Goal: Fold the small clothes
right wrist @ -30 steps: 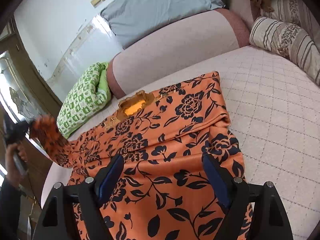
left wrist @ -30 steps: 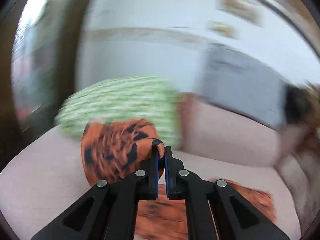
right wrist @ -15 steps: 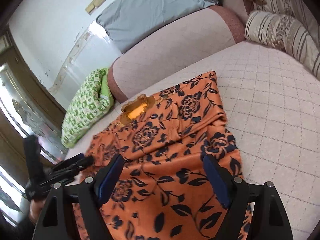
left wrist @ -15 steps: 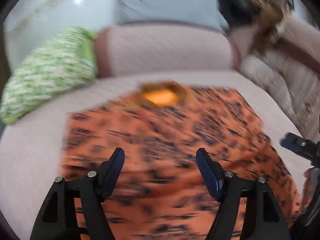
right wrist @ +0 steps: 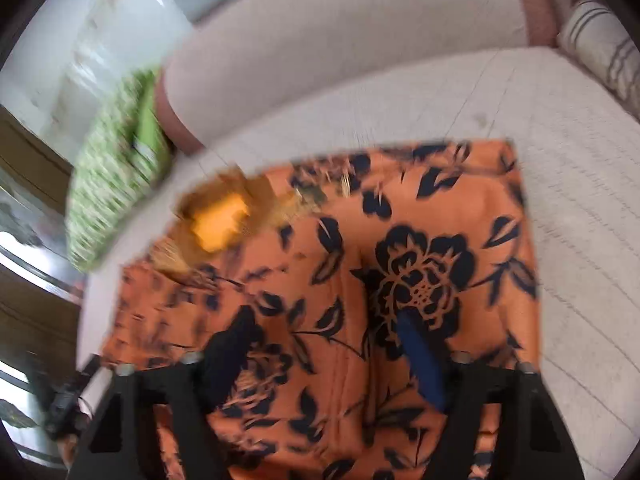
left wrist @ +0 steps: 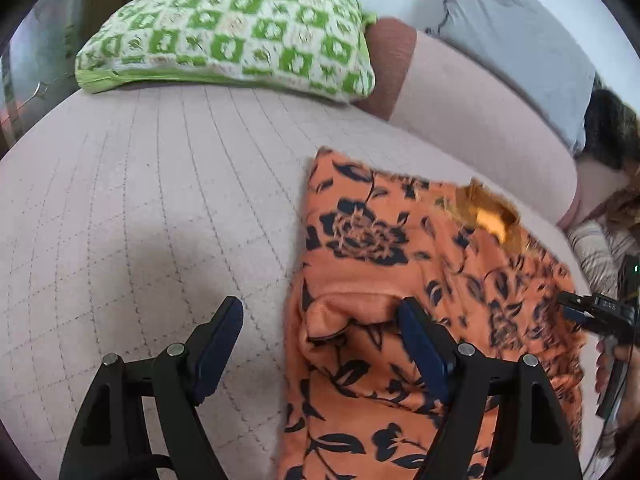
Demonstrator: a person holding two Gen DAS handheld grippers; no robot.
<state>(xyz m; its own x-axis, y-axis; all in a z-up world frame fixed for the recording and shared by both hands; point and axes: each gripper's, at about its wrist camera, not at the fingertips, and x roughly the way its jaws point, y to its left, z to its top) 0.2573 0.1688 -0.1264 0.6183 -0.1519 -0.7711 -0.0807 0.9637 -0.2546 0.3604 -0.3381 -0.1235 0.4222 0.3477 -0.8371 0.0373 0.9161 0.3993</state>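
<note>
An orange garment with a black flower print (left wrist: pixel 400 260) lies flat on the quilted bed (left wrist: pixel 140 200), its gold neckline (left wrist: pixel 488 216) toward the bolster. My left gripper (left wrist: pixel 318 340) is open and low over the garment's folded left edge, which runs between its fingers untouched. In the right wrist view, which is blurred, the garment (right wrist: pixel 420 240) fills the middle. My right gripper (right wrist: pixel 326 352) hangs over its centre with jaws closing, a raised crease of cloth between the fingers, no pad pressing. The right gripper (left wrist: pixel 592 312) also shows at the left wrist view's right edge, in a hand.
A green-and-white patterned pillow (left wrist: pixel 240 28) lies at the bed's far left. A long pink bolster (left wrist: pixel 480 120) runs along the back with a grey pillow (left wrist: pixel 520 40) behind it. A striped pillow (right wrist: pixel 600 48) sits at the far right. Bare quilt lies left of the garment.
My left gripper let go of the sleeve it held raised, opened wide and dropped to the garment's left edge. My right gripper swung in over the garment's middle and its jaws narrowed.
</note>
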